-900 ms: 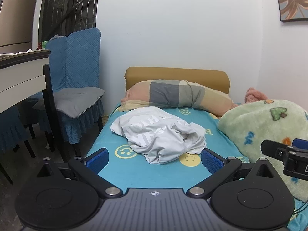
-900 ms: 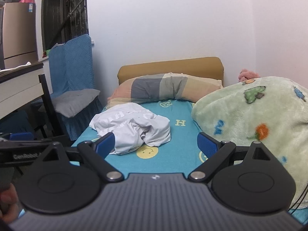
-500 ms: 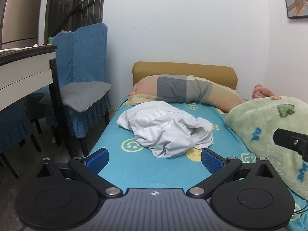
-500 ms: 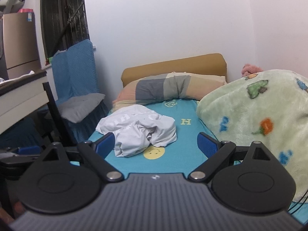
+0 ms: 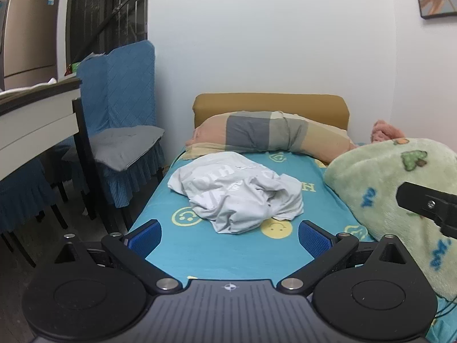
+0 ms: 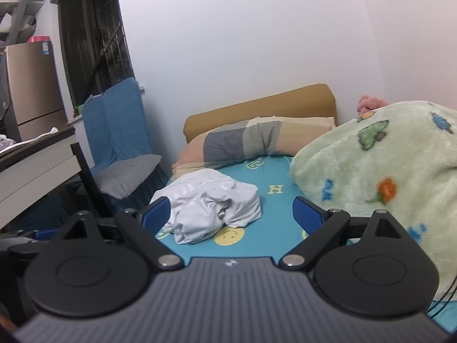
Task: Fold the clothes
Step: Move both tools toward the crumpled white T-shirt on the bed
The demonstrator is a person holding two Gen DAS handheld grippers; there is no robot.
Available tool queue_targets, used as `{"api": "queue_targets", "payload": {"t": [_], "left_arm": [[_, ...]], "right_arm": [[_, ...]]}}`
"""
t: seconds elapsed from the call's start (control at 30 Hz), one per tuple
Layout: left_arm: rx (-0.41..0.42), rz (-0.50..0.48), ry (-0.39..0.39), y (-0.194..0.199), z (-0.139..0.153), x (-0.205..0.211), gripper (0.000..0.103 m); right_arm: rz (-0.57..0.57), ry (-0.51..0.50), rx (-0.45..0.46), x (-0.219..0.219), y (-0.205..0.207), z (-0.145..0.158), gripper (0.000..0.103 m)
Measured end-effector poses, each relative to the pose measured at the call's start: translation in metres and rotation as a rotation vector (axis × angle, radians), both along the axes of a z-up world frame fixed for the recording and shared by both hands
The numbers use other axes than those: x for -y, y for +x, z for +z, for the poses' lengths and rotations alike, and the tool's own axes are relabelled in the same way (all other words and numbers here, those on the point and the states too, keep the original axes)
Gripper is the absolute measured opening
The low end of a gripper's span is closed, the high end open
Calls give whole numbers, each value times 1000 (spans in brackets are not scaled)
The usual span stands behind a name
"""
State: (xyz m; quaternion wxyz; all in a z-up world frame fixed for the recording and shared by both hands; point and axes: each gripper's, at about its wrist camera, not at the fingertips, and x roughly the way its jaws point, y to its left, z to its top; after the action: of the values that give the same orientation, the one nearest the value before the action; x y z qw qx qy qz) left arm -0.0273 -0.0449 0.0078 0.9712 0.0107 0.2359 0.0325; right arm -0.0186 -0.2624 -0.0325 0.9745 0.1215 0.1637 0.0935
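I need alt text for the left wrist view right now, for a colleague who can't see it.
A crumpled white garment lies on a teal smiley-print bed sheet, ahead of the left gripper, whose jaws stand wide open and empty. A plaid pillow lies behind the garment, a green fleece blanket to the right and a blue-covered chair to the left.

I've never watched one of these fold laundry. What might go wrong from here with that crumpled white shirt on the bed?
The white shirt lies bunched up, so an open gripper might pinch several layers at once and lift a lump. It also sits near the bed's left edge; a tug that way could slide it off. The green blanket crowds the right side, leaving little room to spread it flat.
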Motion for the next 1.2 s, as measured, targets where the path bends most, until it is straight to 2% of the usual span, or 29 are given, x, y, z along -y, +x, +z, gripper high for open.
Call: {"api": "queue_targets", "payload": {"t": [0.1, 0.3, 0.43, 0.57, 0.77, 1.0, 1.2], "left_arm": [[-16, 7, 7, 2, -2, 5, 103], [-33, 14, 21, 5, 1, 12, 103], [-28, 34, 16, 5, 7, 16, 103], [-22, 46, 2, 6, 6, 18, 103], [-39, 22, 26, 13, -8, 24, 103], [-119, 29, 69, 51, -27, 25, 103], [-211, 3, 188, 101, -48, 41, 100]], "right_arm": [[-20, 0, 4, 5, 2, -3, 94], [-49, 79, 33, 12, -3, 4, 94], [-68, 28, 55, 5, -3, 9, 94], [-90, 23, 64, 5, 0, 5, 94], [-89, -18, 61, 7, 7, -8, 94], [-93, 5, 8, 11, 20, -23, 94], [-165, 15, -60, 18, 38, -38, 94]]}}
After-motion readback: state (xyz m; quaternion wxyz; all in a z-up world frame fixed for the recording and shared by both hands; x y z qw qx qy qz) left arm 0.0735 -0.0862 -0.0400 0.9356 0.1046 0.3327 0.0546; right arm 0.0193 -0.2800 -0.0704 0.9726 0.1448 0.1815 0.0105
